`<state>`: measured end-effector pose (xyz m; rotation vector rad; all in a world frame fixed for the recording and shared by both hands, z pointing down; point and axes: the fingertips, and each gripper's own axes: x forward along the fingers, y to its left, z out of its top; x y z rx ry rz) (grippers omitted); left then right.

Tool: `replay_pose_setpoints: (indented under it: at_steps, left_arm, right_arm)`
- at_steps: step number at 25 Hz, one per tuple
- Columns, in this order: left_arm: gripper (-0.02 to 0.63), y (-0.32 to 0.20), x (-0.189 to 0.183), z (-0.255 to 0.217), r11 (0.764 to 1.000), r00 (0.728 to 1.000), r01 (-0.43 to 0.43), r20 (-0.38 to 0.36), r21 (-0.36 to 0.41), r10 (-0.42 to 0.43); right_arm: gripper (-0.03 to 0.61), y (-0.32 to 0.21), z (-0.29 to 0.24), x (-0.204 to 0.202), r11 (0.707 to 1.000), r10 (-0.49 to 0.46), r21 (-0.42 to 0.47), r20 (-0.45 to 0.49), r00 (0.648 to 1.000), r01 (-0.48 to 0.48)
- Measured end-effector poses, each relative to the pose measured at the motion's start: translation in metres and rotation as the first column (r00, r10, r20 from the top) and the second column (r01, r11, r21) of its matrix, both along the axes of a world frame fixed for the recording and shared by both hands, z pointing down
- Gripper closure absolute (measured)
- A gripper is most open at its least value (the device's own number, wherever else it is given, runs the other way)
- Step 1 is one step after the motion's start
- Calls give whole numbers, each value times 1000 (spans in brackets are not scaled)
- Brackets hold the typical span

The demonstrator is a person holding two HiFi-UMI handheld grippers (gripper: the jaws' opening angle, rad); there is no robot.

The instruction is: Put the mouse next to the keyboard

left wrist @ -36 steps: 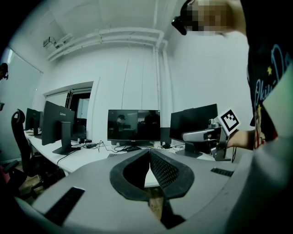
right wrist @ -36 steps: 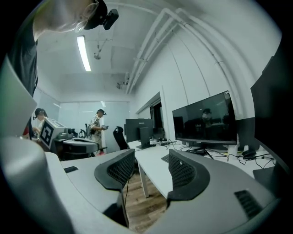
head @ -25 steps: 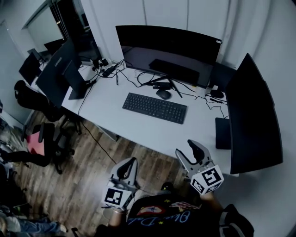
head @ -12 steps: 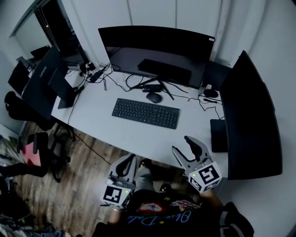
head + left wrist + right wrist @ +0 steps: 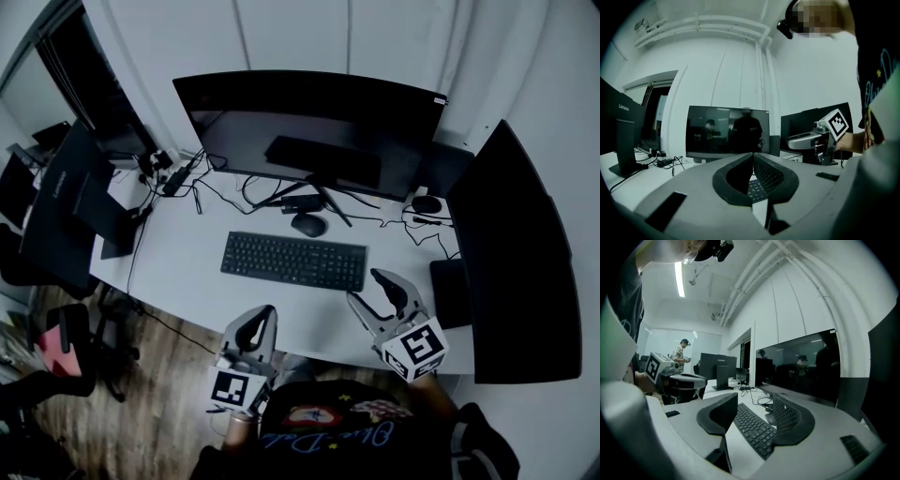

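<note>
The right gripper [image 5: 367, 287] is found held over the near edge of the desk [image 5: 187, 272], just in front of the right end of the keyboard [image 5: 293, 262]. Its jaws are seen standing well apart, with nothing between the pads; only the keyboard and desk surface beyond are framed by them in the right gripper view. The left gripper [image 5: 260, 314] is held at the near desk edge, left of the other and apart from it. Its jaw tips are seen brought together in the left gripper view, and nothing is clamped. Neither gripper is in contact with any item on the desk. The keyboard is laid flat across the middle of the desk, roughly parallel to the near edge. The mouse [image 5: 307, 225] is located behind the keyboard's far edge, near it but not touching, just in front of the foot of the central monitor [image 5: 309, 122] and well apart from both grippers. Loose cables [image 5: 234, 192] are noted along the back of the desk. A second monitor [image 5: 516, 244] is stood at the right end, and a third monitor [image 5: 66, 202] at the left end.
</note>
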<state>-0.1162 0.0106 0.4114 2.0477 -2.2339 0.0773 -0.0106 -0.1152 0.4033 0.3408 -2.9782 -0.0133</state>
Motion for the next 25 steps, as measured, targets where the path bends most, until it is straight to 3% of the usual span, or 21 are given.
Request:
replay_pose_setpoints:
  at_steps: [13,25]
  left_arm:
    - [611,-40,-112,17,1000,999,-15,-52,-17,14]
    - [611,-85,-168,38,997,993,-78,-85,-29,76]
  right_arm:
    - [371,-51,23,-103,999,17,-24,-131,991,-20]
    - [351,-92,77,-173,999,-29,-50,-304,952,14]
